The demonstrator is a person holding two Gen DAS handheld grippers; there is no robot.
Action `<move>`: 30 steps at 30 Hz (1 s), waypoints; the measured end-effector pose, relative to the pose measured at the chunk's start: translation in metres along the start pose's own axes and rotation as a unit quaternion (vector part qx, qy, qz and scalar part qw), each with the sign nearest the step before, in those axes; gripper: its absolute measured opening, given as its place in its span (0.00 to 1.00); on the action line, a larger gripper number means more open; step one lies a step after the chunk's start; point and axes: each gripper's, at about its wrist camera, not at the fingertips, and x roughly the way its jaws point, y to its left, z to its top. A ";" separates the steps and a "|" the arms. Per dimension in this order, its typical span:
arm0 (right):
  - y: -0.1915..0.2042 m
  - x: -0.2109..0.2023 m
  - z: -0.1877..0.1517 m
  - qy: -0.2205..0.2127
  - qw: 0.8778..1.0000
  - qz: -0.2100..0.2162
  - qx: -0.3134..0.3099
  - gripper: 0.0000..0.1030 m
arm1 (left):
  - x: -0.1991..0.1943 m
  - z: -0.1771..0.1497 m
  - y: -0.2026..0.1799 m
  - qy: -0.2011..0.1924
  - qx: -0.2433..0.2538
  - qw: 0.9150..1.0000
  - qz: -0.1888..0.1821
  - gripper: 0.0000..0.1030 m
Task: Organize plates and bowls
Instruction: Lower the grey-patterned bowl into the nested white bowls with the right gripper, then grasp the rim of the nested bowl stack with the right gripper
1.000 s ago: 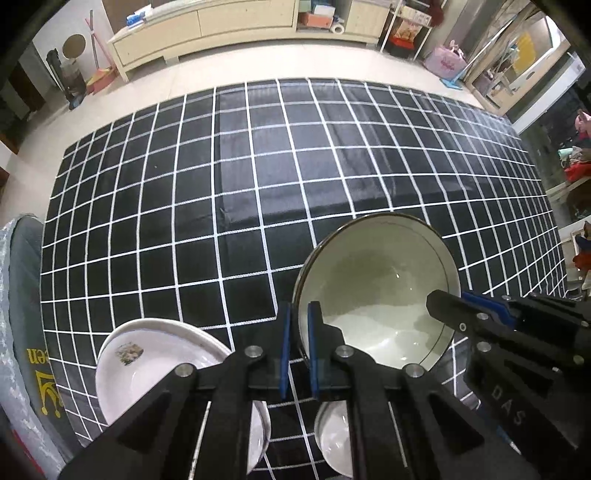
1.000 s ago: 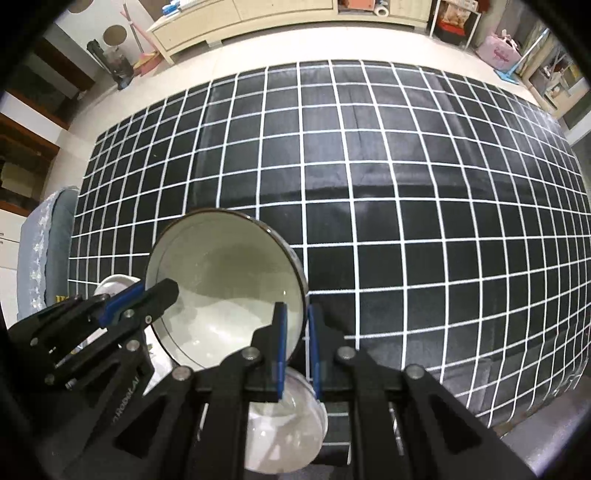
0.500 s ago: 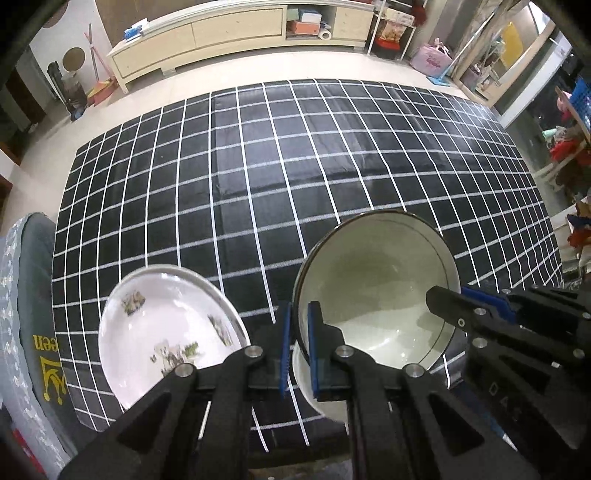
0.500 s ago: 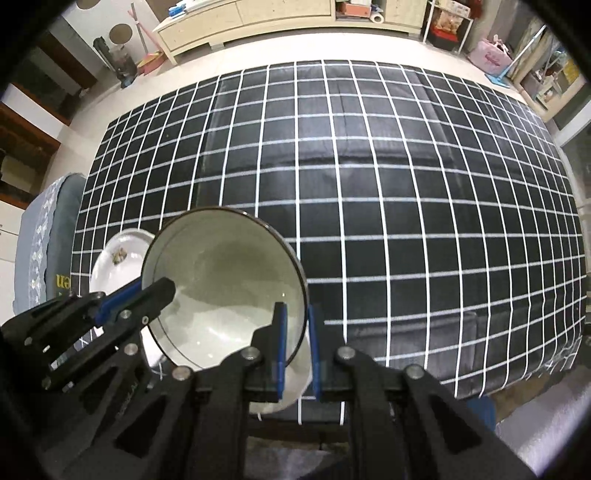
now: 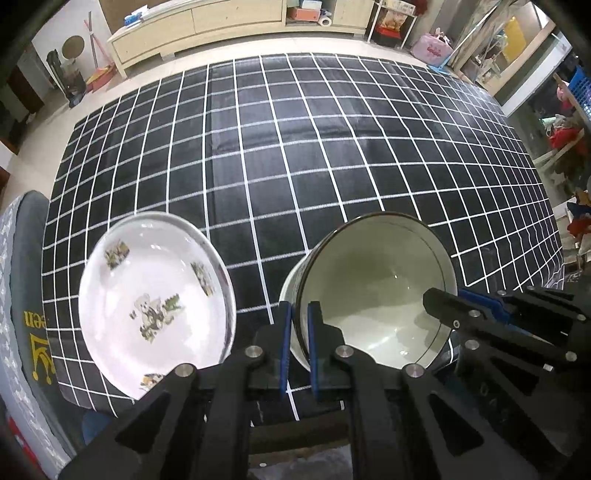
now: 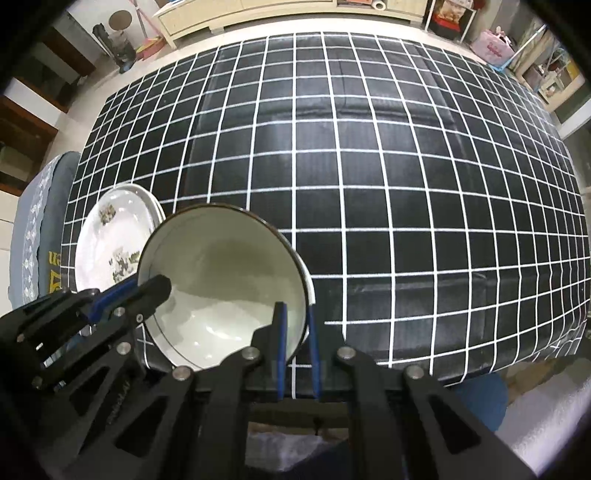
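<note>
Bowl (image 5: pixel 373 295) hangs off the desk's (image 5: pixel 295 147) near edge, rim pinched by both left gripper (image 5: pixel 299 332) and right gripper (image 6: pixel 297 332) jaws; uneven pull could slip it onto the plate (image 5: pixel 155 295).

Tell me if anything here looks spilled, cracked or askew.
Nothing spilled or cracked. The bowl is empty and tilted, clamped by its rim between both hand-held grippers, left and right. The printed plate looks intact.

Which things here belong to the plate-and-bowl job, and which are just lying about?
Job:
- white dark-rimmed ceramic bowl, gripped by both hand-held grippers
- white round picture-printed plate

Lying about:
- black white-grid tablecloth
- grey cushioned chair
- long beige cabinet
</note>
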 end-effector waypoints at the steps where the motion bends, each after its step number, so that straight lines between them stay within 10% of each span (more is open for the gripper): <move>1: 0.000 0.002 -0.001 0.002 1.000 -0.001 -0.001 0.14 | 0.002 -0.003 -0.001 0.002 0.000 1.000 0.001 0.06; 30: 0.004 0.017 0.000 -0.005 1.000 -0.017 -0.024 0.14 | 0.022 -0.016 0.007 0.002 -0.009 1.000 -0.015 0.06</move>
